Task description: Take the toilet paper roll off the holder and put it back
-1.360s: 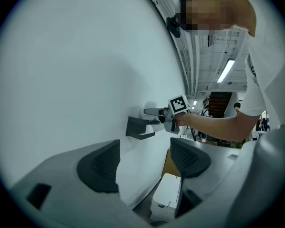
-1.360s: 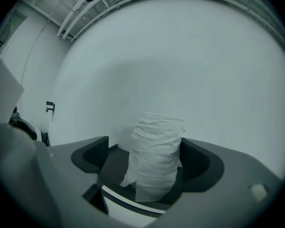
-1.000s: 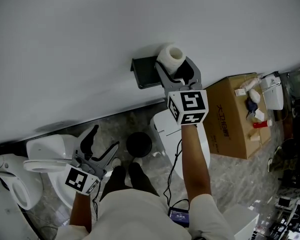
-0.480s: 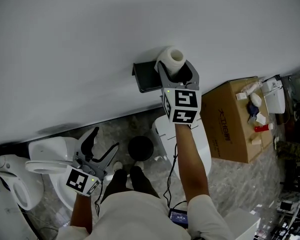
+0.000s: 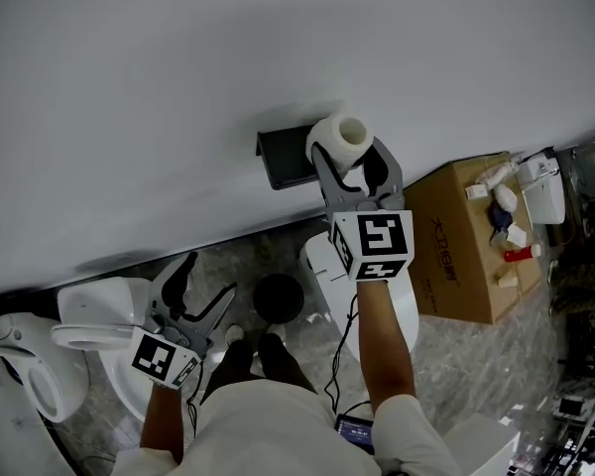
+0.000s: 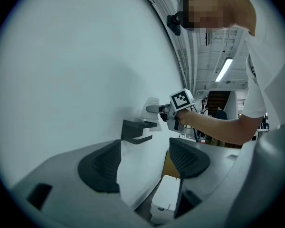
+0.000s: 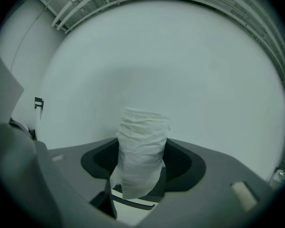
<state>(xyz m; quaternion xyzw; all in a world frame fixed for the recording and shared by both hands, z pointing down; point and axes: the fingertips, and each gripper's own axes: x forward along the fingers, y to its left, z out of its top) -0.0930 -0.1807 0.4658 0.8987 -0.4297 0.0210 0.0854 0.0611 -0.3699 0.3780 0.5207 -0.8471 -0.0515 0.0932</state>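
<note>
Right gripper view: my right gripper [image 7: 141, 167] has the toilet paper roll [image 7: 143, 141] upright between its pads. The jaws just closed in a bit and are pinching it. Roll is just above the wall holder [image 5: 284, 157], off its bar. Left gripper [image 6: 145, 158] spread wide, nothing in it, low by the toilet [image 5: 84, 296].

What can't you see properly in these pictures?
1. Most of the holder: in the right gripper view the toilet paper roll stands in front of it.
2. The small things on the cardboard box: head view, too small to name.
3. The white toilet: head view, cut off by the left edge.
4. The print on the cardboard box: head view, too small to read.
</note>
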